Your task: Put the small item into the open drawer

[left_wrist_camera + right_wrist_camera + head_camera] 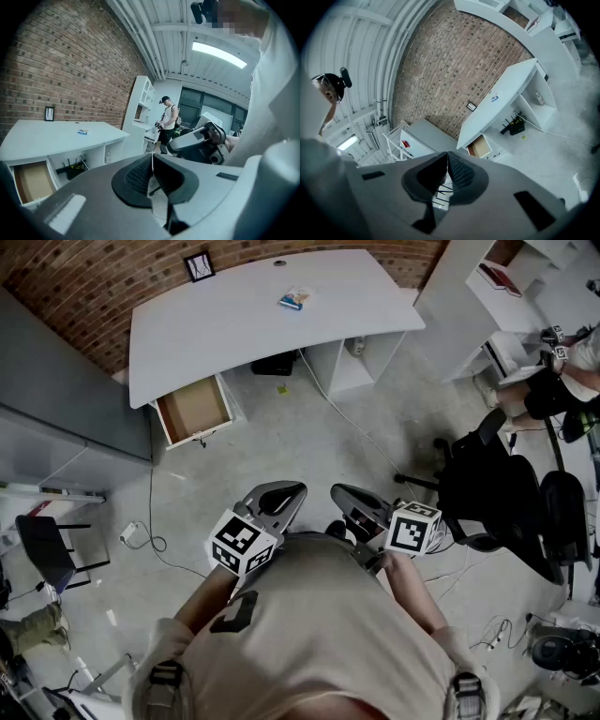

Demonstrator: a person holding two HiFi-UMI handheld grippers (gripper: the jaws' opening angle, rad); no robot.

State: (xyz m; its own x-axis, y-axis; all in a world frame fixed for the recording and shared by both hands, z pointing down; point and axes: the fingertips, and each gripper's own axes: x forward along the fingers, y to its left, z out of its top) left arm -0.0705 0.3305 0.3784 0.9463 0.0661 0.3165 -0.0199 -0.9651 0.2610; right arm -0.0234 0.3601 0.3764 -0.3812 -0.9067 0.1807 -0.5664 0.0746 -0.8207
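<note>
L tool & R tool closed, empty. Small item on desk; label poss. blue, unreadable.

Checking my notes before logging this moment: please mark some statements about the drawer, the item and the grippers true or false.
1. The drawer is open. True.
2. The small item lies in the drawer. False: it lies on the desk.
3. The left gripper and the right gripper are both shut and empty. True.
4. In the head view the drawer is at the desk's right end. False: it is at the left end.
</note>
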